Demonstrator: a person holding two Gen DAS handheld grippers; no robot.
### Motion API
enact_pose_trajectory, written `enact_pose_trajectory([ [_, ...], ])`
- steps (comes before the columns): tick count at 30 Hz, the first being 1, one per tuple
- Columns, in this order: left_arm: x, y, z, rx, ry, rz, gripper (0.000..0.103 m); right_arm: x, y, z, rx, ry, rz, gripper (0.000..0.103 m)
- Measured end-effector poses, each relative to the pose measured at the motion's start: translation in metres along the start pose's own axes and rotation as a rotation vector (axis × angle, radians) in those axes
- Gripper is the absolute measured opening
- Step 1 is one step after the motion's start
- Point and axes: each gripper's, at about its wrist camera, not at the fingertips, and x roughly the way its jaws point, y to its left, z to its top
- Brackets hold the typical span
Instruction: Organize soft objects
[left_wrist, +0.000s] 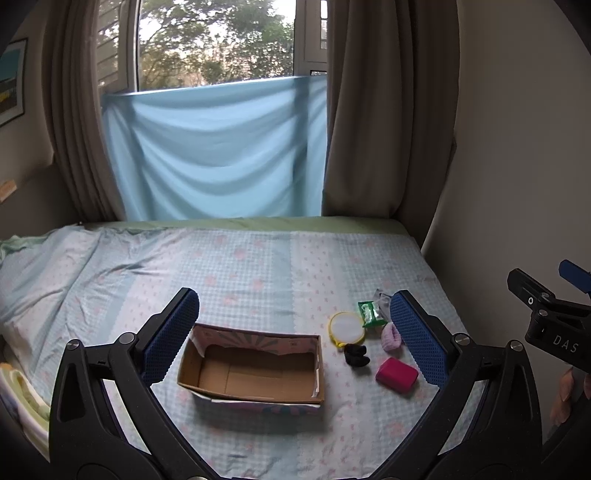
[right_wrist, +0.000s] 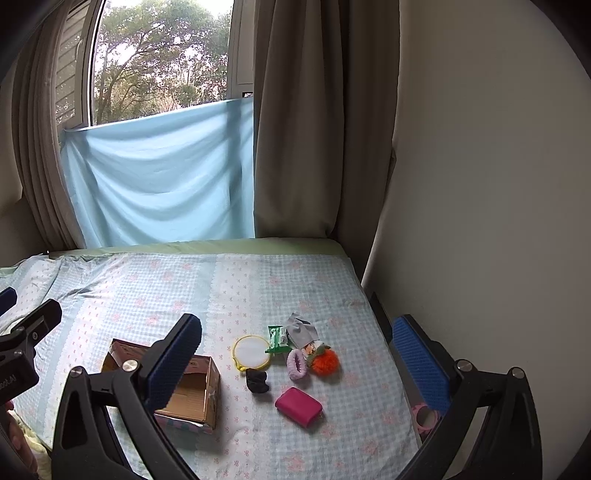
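both grippers, left (left_wrist: 293, 334) & right (right_wrist: 299, 362), level above bed (right_wrist: 221, 288), jaws wide, holding nothing.

A wide bed (left_wrist: 258, 266) fills the lower half of both views, covered by a pale blue checked sheet with small pink flowers (right_wrist: 258, 288) over a light green under-sheet (left_wrist: 258, 222) showing along the far edge. Behind it, an arched window (left_wrist: 218, 40) lets in soft daylight and frames leafy trees (right_wrist: 155, 48). A smooth light blue cloth (left_wrist: 218, 147) hangs across the window's lower part. Heavy grey-brown curtains (right_wrist: 314, 118) hang at both sides. A plain cream wall (right_wrist: 480, 184) rises on the right; a framed picture (left_wrist: 13, 79) hangs on the left wall.
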Motion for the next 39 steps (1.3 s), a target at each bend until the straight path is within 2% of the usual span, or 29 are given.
enact_pose_trajectory([
  [39, 0.0062, -0.0075, -0.0048, 0.009, 0.014, -0.009, 0.103, -0.0027, -0.0049, -0.0028, 0.020, -0.004, 0.002, 0.103],
])
